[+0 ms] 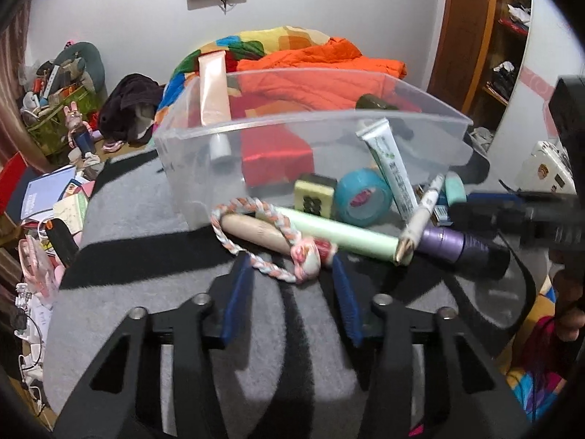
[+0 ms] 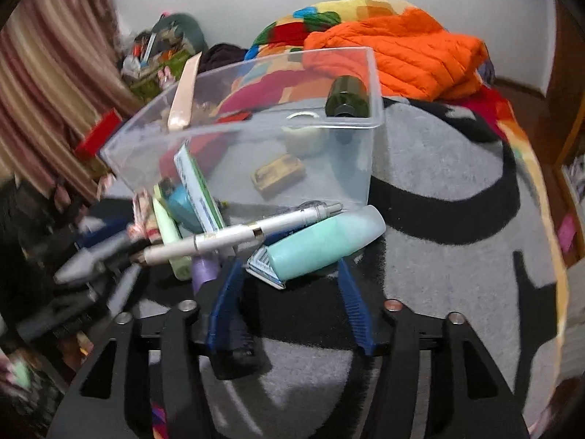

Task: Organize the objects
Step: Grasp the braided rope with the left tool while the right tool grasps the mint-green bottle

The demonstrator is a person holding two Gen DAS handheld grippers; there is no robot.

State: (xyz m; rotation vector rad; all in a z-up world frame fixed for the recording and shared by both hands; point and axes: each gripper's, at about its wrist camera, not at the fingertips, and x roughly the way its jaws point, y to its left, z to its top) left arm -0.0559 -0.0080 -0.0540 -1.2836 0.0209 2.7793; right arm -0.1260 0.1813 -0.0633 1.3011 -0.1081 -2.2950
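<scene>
A clear plastic bin [image 1: 256, 124] stands on the grey blanket and holds a pink tube [image 1: 214, 91], a red box [image 1: 278, 157] and a dark green bottle [image 2: 347, 97]. Loose items lie in front of it: a braided cord charm [image 1: 256, 241] on a beige stick, a pale green tube [image 1: 340, 234], a white pen [image 2: 237, 237], a purple bottle [image 1: 460, 247], a teal tape roll [image 1: 362, 197] and a mint bottle [image 2: 325, 243]. My left gripper [image 1: 292, 278] is open, its fingers on either side of the charm. My right gripper [image 2: 289, 285] is open around the mint bottle's near end.
The grey and black blanket [image 2: 438, 190] covers the bed. An orange jacket [image 2: 402, 58] and a colourful quilt lie behind the bin. Books and clutter [image 1: 55, 197] sit at the left. A wooden shelf [image 1: 493, 36] stands at the right.
</scene>
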